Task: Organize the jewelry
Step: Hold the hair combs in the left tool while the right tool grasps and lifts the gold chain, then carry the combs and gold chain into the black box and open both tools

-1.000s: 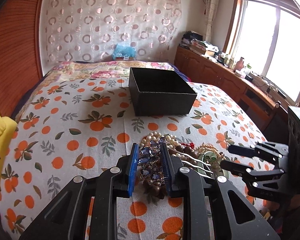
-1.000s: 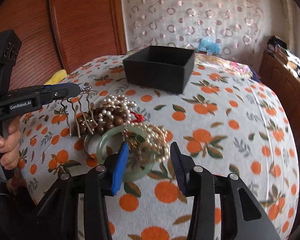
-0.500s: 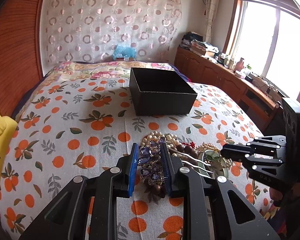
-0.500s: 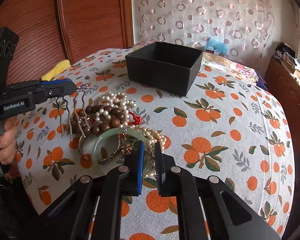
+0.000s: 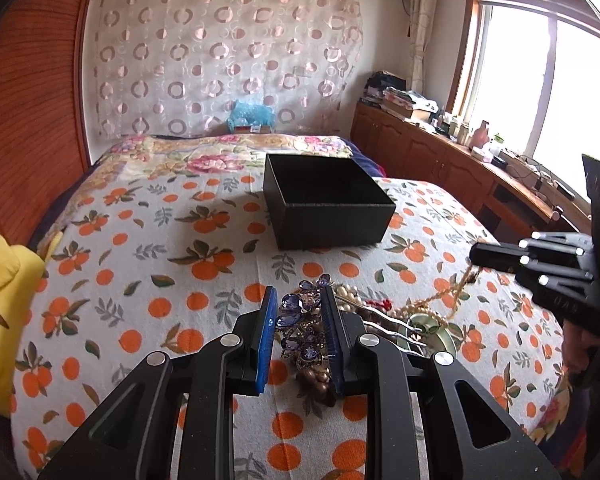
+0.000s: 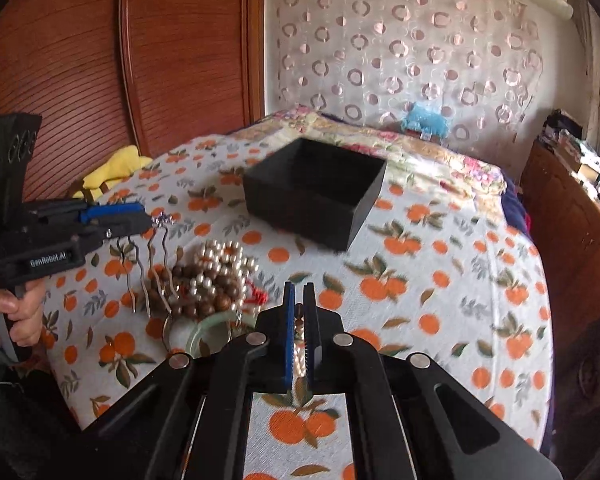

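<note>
My left gripper (image 5: 299, 312) is shut on a purple jewelled hair comb (image 5: 296, 320), held above the bed; its silver prongs (image 6: 148, 276) hang down in the right wrist view, where the left gripper (image 6: 140, 216) shows at the left. My right gripper (image 6: 299, 312) is shut on a pearl necklace (image 6: 299, 360), whose strand (image 5: 440, 300) rises from the pile toward the right gripper (image 5: 480, 260) in the left wrist view. The jewelry pile (image 6: 216, 276) holds pearls, brown beads and a green bangle (image 6: 208, 332). An open black box (image 5: 328, 208) (image 6: 316, 192) stands farther along the bed.
The bed has an orange-print sheet (image 5: 140, 264). A wooden headboard (image 6: 140, 60) and a yellow cloth (image 5: 0, 292) are on the left. A wooden cabinet (image 5: 440, 160) runs under the window on the right.
My right gripper closed on the pearl necklace and lifted it off the pile. My left gripper rose with the hair comb, its prongs now clear of the pile.
</note>
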